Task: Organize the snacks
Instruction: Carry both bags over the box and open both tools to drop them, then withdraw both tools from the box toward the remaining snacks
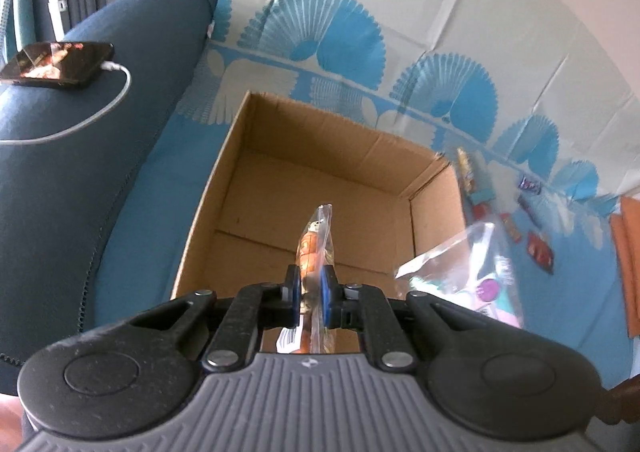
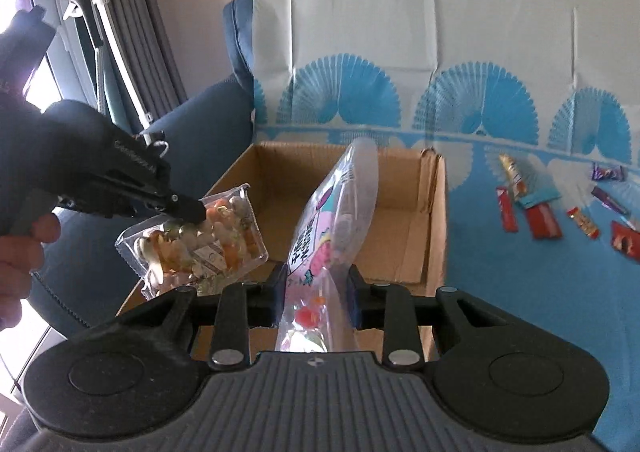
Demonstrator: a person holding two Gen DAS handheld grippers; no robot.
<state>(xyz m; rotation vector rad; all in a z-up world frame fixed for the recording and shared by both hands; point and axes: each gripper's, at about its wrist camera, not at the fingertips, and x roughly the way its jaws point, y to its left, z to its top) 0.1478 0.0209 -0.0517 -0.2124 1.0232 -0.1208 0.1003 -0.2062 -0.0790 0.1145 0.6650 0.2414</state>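
An open cardboard box (image 1: pixel 320 131) (image 2: pixel 400 228) stands on a blue-patterned cloth (image 1: pixel 400 11) over a sofa. My left gripper (image 1: pixel 311 276) (image 2: pixel 196 211) hangs over the box, shut on a clear packet of orange and white snacks (image 1: pixel 316 236) (image 2: pixel 208 244). My right gripper (image 2: pixel 317 276) is shut on a clear bag of colourful candy (image 2: pixel 340 203) (image 1: pixel 472 272), which reaches over the box's near right part. The two packs sit side by side without touching. The box floor that shows is bare cardboard.
Several small wrapped snacks (image 2: pixel 542 219) (image 1: pixel 540 252) lie on the cloth right of the box. A phone (image 1: pixel 56 63) with a white cable rests on the dark blue sofa arm (image 1: pixel 60 191). A person's hand (image 2: pixel 20 252) holds the left gripper. Curtains (image 2: pixel 132 51) hang behind.
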